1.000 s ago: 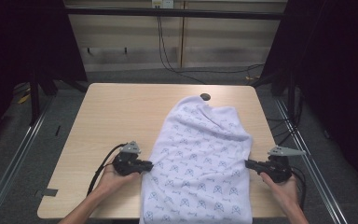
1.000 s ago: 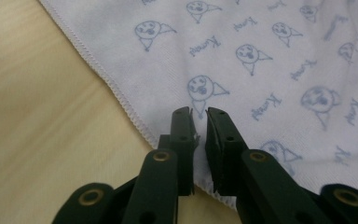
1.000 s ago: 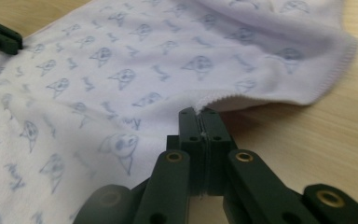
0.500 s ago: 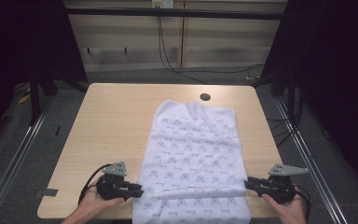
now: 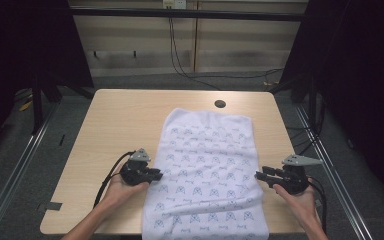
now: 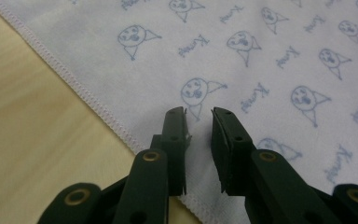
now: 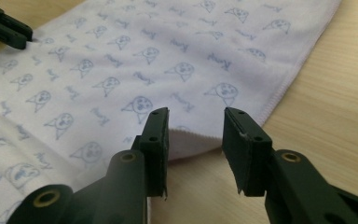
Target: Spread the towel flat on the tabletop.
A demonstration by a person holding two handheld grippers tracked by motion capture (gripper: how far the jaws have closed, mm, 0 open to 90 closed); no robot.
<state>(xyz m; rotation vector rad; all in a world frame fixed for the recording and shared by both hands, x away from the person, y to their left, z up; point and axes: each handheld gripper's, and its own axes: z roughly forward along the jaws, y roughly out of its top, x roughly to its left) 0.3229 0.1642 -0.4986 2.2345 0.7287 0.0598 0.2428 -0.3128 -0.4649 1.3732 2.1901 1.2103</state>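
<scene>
high view shows the towel (image 5: pixel 207 175) lying flat on the table (image 5: pixel 125 120), with its near end hanging over the front edge. the left gripper (image 5: pixel 156 174) is at its left side and the right gripper (image 5: pixel 259 176) at its right side. both have their jaws apart and hold nothing. the left jaws just closed a little and the right ones opened more. i think the towel could slide off, since nothing holds it.

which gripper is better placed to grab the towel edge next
Right, probably. The right gripper has the towel's hemmed edge between its open jaws; the left gripper hovers over flat cloth, past the hem.
</scene>
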